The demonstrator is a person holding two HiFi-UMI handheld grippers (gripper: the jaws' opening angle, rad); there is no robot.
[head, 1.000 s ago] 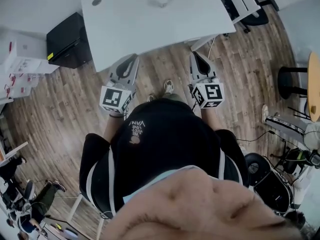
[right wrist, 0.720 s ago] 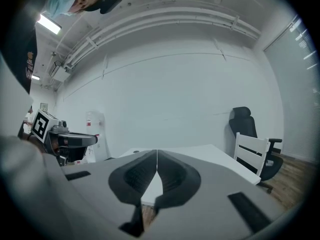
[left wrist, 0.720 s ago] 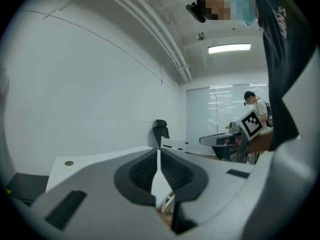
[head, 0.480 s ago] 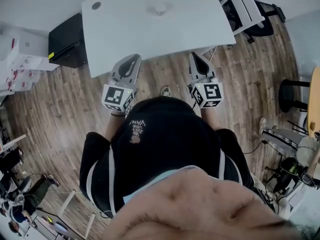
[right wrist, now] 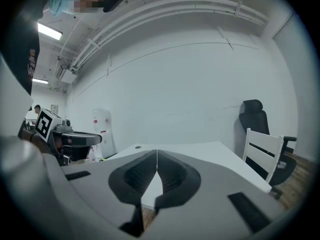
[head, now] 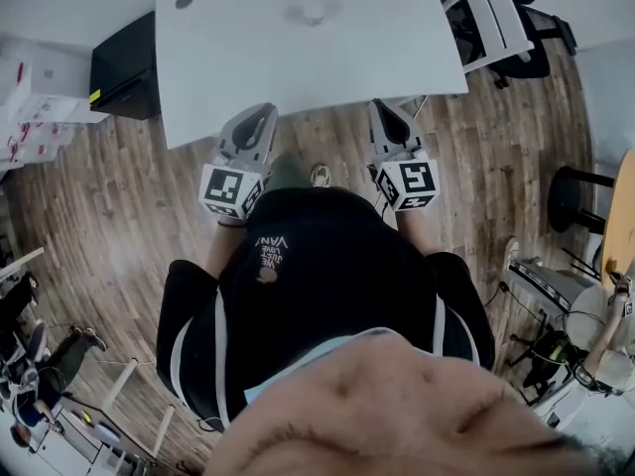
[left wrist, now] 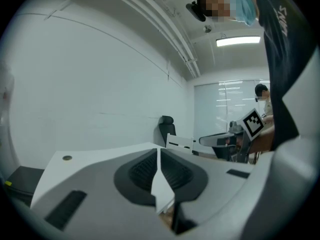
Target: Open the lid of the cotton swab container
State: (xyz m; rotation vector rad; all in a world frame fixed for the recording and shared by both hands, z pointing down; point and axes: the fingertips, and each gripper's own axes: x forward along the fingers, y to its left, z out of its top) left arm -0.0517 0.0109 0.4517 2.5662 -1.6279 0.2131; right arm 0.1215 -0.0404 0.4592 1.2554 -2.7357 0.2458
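Note:
The cotton swab container (head: 314, 11) is a small pale round thing near the far side of the white table (head: 238, 58). Both grippers hang over the wooden floor just short of the table's near edge, well apart from the container. My left gripper (head: 258, 117) is shut with nothing between its jaws, and so is my right gripper (head: 386, 110). In the left gripper view the left gripper (left wrist: 158, 156) points across the tabletop (left wrist: 90, 156). In the right gripper view the right gripper (right wrist: 156, 159) does the same. The container does not show in either gripper view.
A black cabinet (head: 124, 62) stands left of the table, with white boxes (head: 40, 97) beyond it. At the right are a white chair (head: 491, 18), a black office chair (head: 541, 38) and a round stool (head: 580, 181). The table has a cable hole (head: 185, 0).
The person has shifted a little at the table's edge, so the room slides slightly in view. Both grippers stay shut and hardly move.

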